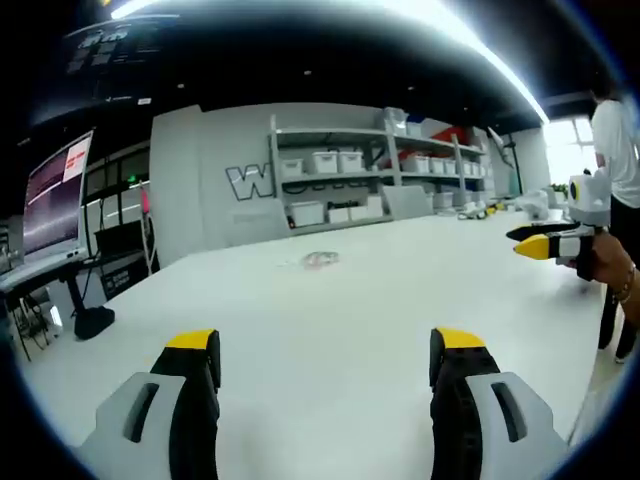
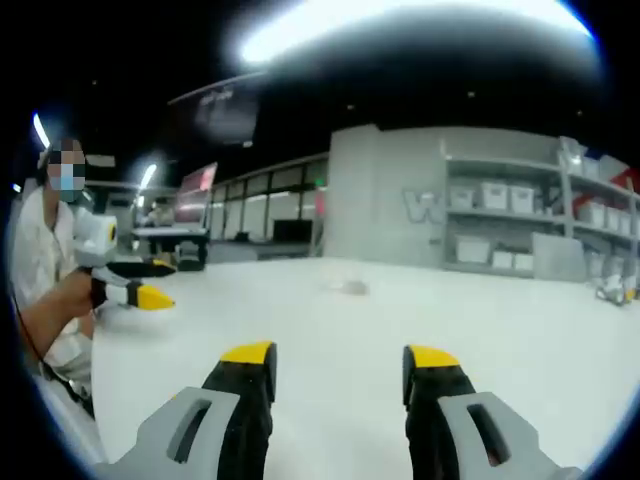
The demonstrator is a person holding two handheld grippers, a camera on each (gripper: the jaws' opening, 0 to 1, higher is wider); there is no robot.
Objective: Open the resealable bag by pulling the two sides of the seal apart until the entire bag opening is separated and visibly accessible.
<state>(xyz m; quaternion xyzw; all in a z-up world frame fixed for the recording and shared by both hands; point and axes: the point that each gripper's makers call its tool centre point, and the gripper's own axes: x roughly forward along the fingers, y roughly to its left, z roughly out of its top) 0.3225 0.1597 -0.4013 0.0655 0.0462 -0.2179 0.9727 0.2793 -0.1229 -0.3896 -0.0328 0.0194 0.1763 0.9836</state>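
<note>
A small clear resealable bag (image 1: 320, 260) lies flat near the middle of the white table (image 1: 330, 400), well ahead of both grippers; it also shows as a faint pale patch, the bag (image 2: 348, 287). My left gripper (image 1: 325, 345) hovers open over the near part of the table, yellow-tipped jaws wide apart, with nothing between them. My right gripper (image 2: 340, 358) is likewise open and holds nothing. A hand holds the right gripper (image 1: 540, 243) at the right edge of the left gripper view. The left gripper (image 2: 140, 285) comes in from the left of the right gripper view.
Grey shelves with white bins (image 1: 330, 165) stand behind the table against a grey wall. A monitor on a stand (image 1: 55, 200) is at the left. A person in a white shirt (image 2: 45, 270) stands at the table's edge. Small items (image 1: 480, 210) lie at the far right.
</note>
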